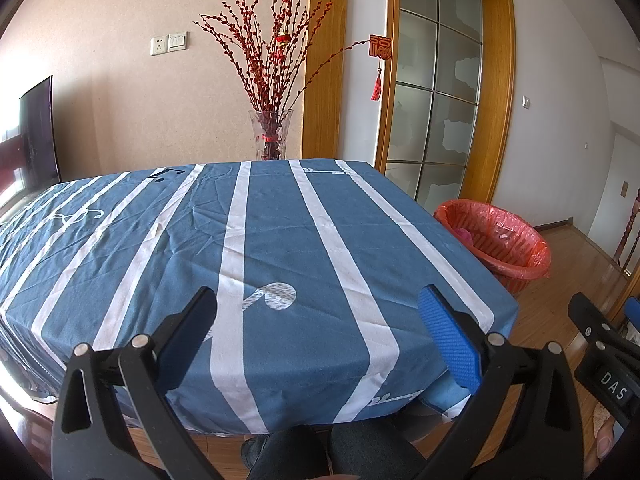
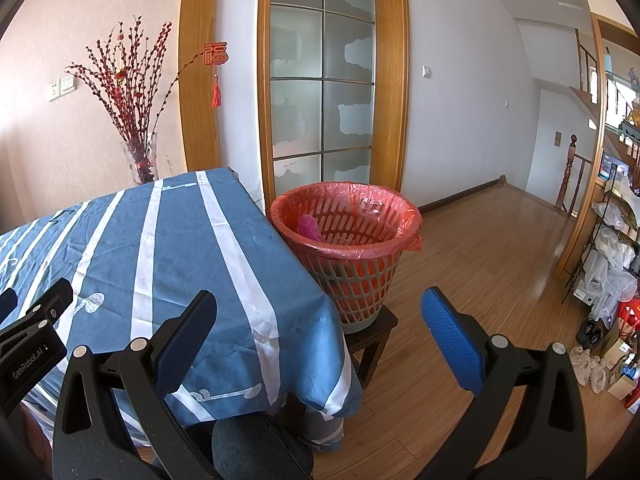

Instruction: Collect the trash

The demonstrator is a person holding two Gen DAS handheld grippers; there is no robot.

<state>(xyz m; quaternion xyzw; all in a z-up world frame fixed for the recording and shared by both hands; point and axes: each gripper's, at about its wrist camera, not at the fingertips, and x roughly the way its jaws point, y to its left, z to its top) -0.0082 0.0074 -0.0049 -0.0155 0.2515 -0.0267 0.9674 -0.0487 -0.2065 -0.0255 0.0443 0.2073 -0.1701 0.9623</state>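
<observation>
A red waste basket (image 2: 352,240) lined with a red plastic bag stands on a low dark stool (image 2: 372,332) at the table's right side; it also shows in the left wrist view (image 1: 500,244). A pink item (image 2: 308,226) and a clear wrapper (image 2: 370,206) lie inside it. The table (image 1: 280,248) wears a blue cloth with white stripes. My left gripper (image 1: 316,316) is open and empty over the table's near edge. My right gripper (image 2: 318,320) is open and empty, over the table's near right corner, short of the basket.
A glass vase of red branches (image 1: 272,136) stands behind the table's far edge. A frosted glass door (image 2: 324,88) is behind the basket. Wooden floor (image 2: 480,260) stretches right to a cluttered wire shelf (image 2: 612,248). A dark screen (image 1: 38,136) stands at the far left.
</observation>
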